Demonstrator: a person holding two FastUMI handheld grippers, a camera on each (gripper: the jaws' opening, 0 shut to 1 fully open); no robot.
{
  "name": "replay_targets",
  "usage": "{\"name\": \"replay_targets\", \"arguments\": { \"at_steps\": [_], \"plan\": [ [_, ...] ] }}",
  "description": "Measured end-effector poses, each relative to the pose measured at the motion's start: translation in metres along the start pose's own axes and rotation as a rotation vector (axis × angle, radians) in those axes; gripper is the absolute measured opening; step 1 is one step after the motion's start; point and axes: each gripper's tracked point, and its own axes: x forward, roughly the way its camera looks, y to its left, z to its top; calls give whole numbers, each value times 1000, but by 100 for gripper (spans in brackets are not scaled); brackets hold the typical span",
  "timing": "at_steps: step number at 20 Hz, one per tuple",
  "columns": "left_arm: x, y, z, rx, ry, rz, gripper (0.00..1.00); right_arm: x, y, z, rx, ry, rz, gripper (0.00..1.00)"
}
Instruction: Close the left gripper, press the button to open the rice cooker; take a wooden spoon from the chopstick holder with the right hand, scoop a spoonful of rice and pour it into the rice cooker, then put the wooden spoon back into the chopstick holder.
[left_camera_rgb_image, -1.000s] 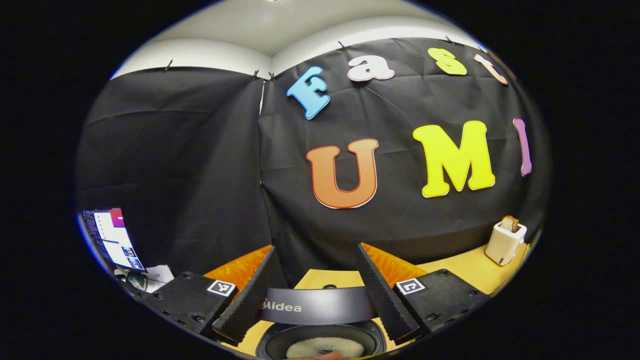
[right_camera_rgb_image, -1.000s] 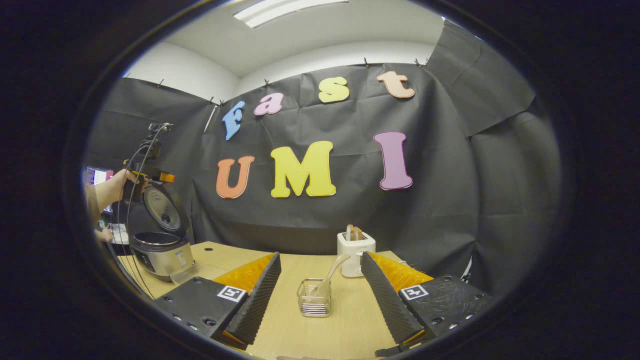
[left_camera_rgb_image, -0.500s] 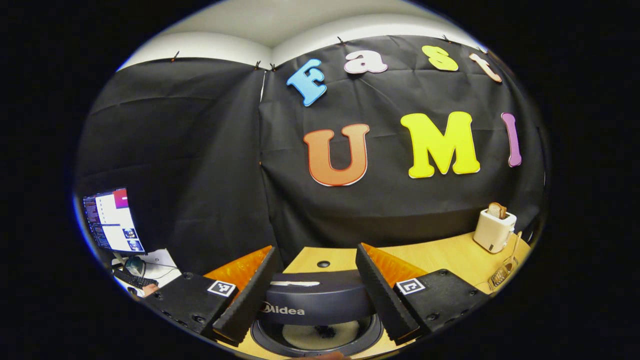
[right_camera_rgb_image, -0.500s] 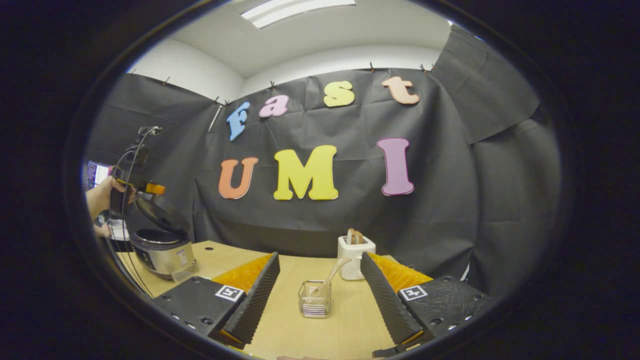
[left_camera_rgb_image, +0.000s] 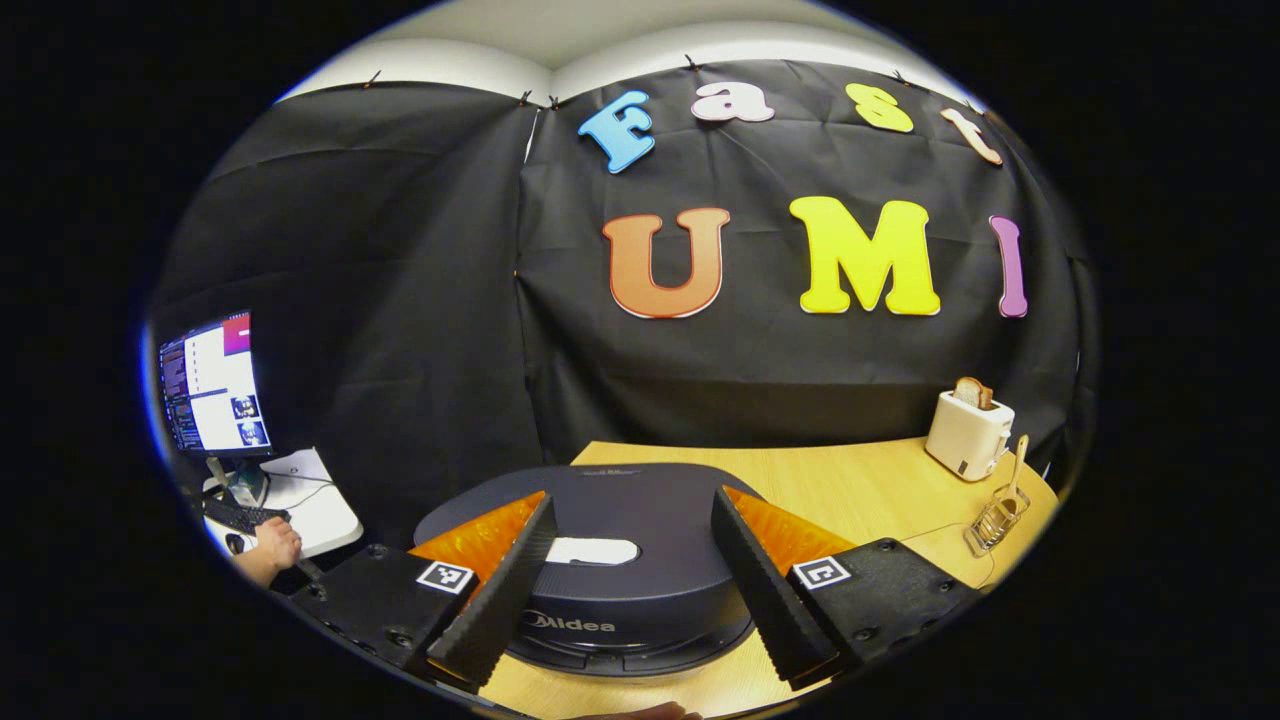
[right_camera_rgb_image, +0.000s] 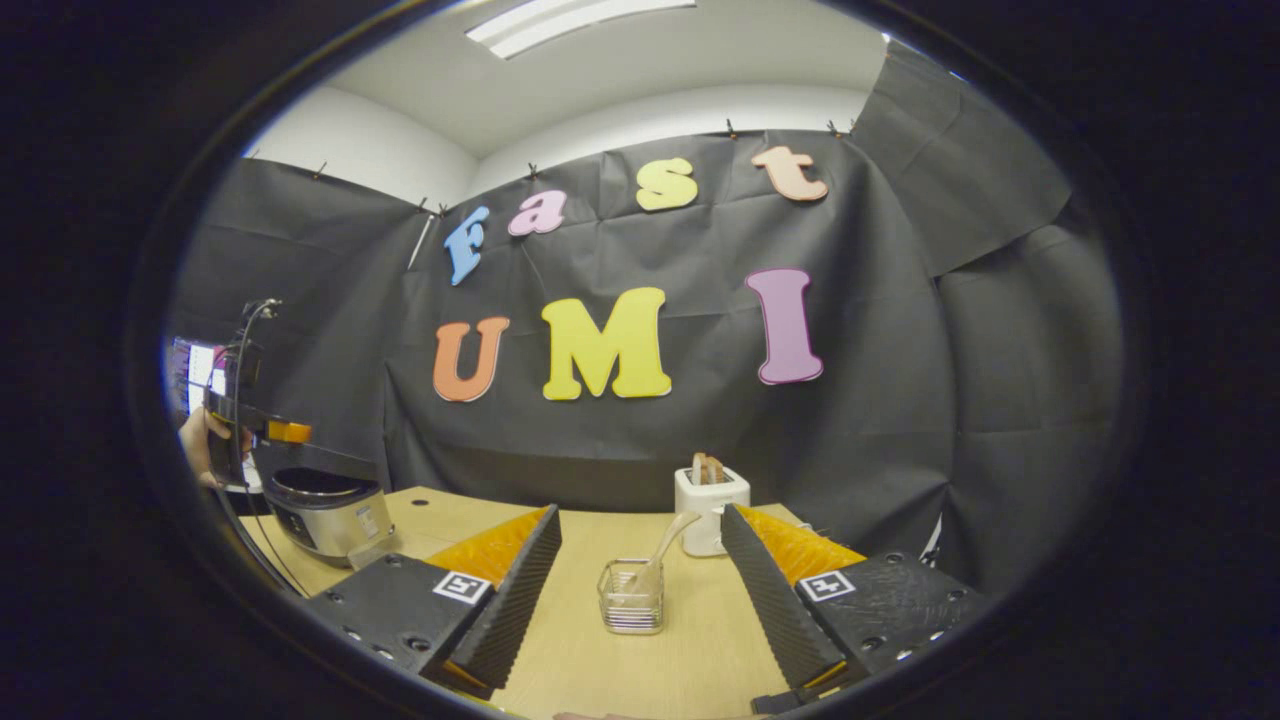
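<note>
From my left gripper (left_camera_rgb_image: 628, 580) the jaws stand spread, one on either side of the rice cooker's lid (left_camera_rgb_image: 610, 530), which lies lowered and nearly flat just beyond them, its pale button (left_camera_rgb_image: 592, 551) between them. My right gripper (right_camera_rgb_image: 640, 600) also has its jaws spread, holding nothing, with the chopstick holder (right_camera_rgb_image: 630, 608) standing on the counter (right_camera_rgb_image: 690, 640) between them and slightly ahead. The wooden spoon (right_camera_rgb_image: 662, 545) leans in it, its long axis rising up and to the right toward the toaster (right_camera_rgb_image: 710, 505), its broad end uppermost. My worry: spread jaws could straddle the button rather than press it, and a careless grab at the leaning spoon could tip the light holder.
</note>
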Motion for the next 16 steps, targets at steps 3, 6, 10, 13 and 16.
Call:
{"name": "replay_targets", "arguments": {
  "at_steps": [3,6,10,13,16],
  "plan": [
    [1,0,-20,-2,27,-16,100,1,1,-1,-23,2,0,95],
    [1,0,-29,-7,28,-20,100,4,3,-6,-23,12,2,93],
    [-3,0,-39,-9,6,-22,100,4,3,-8,-28,22,3,96],
    [-3,-1,-40,7,-45,-29,99,4,1,-6,-32,18,-2,96],
    [-2,-1,-38,8,-105,-28,99,4,-1,-7,-26,20,-5,96]
  ]
}}
